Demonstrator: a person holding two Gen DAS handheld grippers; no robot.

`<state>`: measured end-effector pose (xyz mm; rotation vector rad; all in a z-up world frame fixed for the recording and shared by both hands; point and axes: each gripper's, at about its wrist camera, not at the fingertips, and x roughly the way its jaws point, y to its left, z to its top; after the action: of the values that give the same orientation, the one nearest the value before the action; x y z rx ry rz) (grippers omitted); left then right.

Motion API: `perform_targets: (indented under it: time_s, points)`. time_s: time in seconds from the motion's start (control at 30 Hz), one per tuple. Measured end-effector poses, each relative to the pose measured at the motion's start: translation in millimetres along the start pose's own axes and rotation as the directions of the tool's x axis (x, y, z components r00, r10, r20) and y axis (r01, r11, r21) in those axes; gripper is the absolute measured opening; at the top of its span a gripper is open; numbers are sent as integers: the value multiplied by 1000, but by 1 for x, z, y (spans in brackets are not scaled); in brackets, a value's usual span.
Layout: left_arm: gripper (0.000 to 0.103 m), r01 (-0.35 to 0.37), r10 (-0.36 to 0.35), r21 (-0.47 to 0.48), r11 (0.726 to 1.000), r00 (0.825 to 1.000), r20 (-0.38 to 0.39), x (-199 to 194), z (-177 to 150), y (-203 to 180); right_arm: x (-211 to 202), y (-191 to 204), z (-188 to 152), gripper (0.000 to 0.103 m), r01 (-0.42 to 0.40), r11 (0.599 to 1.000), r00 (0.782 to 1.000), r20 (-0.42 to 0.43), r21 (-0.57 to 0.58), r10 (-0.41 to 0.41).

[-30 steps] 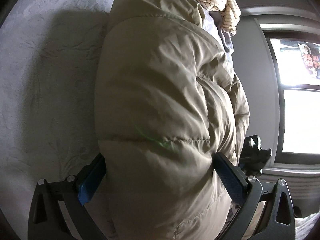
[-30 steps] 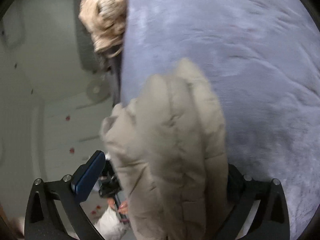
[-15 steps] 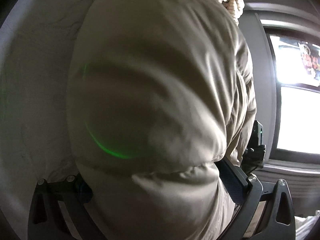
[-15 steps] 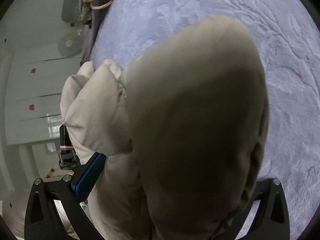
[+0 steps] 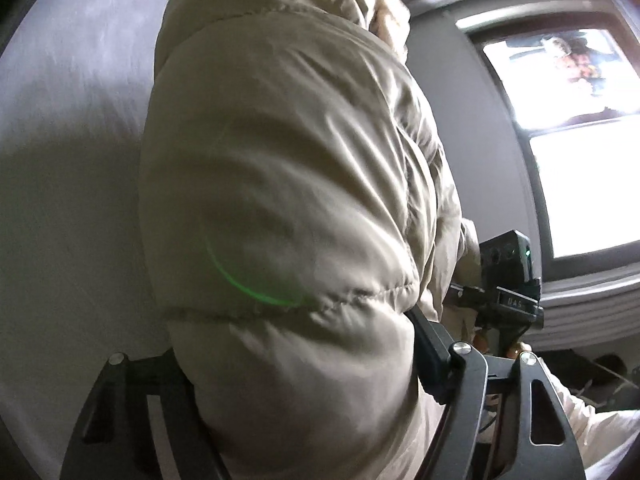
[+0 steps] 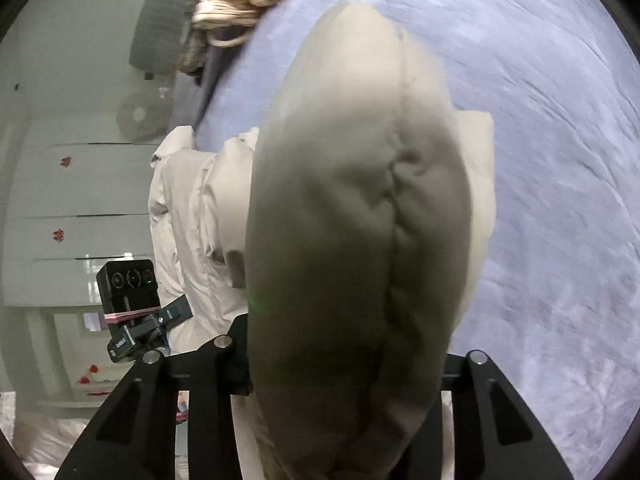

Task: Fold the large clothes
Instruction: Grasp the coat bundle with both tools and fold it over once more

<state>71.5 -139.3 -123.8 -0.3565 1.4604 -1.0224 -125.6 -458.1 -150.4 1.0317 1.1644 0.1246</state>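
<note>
Only faint "DAS" on camera mount (image 5: 516, 302); rest unreadable.

Two black hand-held grippers with silver screws

The left gripper (image 5: 296, 384) has matte black cut-out arms, round silver screw heads and a dark blue pad. Beside the puffy jacket (image 6: 352, 240), the right gripper (image 6: 344, 364) looks alike; the other unit's black camera block carries a pink band and a green light.

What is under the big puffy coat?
The puffy coat lies over a grey bedspread. The bedspread shows around it; whatever is directly beneath is covered.
</note>
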Motion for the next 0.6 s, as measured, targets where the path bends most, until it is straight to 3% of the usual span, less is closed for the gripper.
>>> perform_targets:
  time_s: [0.23, 0.4, 0.5, 0.6]
  points:
    - [76, -40, 40, 1, 999, 993, 109, -46, 62, 25, 40, 67, 54, 44, -45, 995, 999, 12, -89, 46]
    - [76, -126, 123, 8, 992, 980, 154, -58, 118, 54, 93, 101, 105, 44, -66, 989, 998, 12, -130, 68]
    - [77, -191, 190, -6, 982, 970, 154, -51, 144, 73, 124, 106, 129, 44, -57, 989, 998, 23, -137, 60]
    - [83, -241, 246, -58, 969, 961, 124, -32, 162, 100, 149, 95, 138, 44, -27, 994, 999, 28, -107, 30]
